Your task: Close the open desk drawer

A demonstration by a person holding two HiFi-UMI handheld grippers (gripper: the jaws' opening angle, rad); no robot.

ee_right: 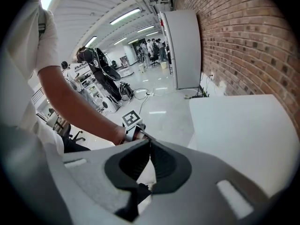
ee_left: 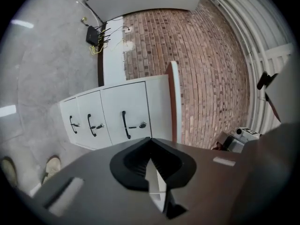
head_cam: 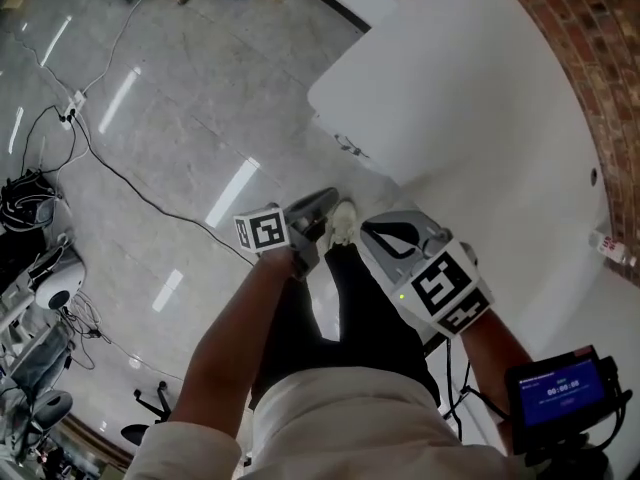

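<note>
The white drawer unit [ee_left: 110, 118] under the desk shows three fronts with black handles in the left gripper view; the front with the long handle [ee_left: 124, 124] looks nearest, but I cannot tell how far any drawer stands out. From the head view only a handle [head_cam: 348, 147] peeks out below the white desk top [head_cam: 450, 88]. My left gripper [head_cam: 328, 198] hangs in the air short of the desk, shut and empty, and it points at the drawer unit [ee_left: 150, 142]. My right gripper [head_cam: 367, 227] is beside it, also shut on nothing [ee_right: 150, 142].
A brick wall [head_cam: 590, 58] runs behind the desk. Cables [head_cam: 110, 158] trail over the grey floor at the left, with equipment and chairs [head_cam: 35, 288] at the far left. My shoe [head_cam: 343, 222] stands just before the desk. A tall white cabinet [ee_right: 185, 46] stands along the wall.
</note>
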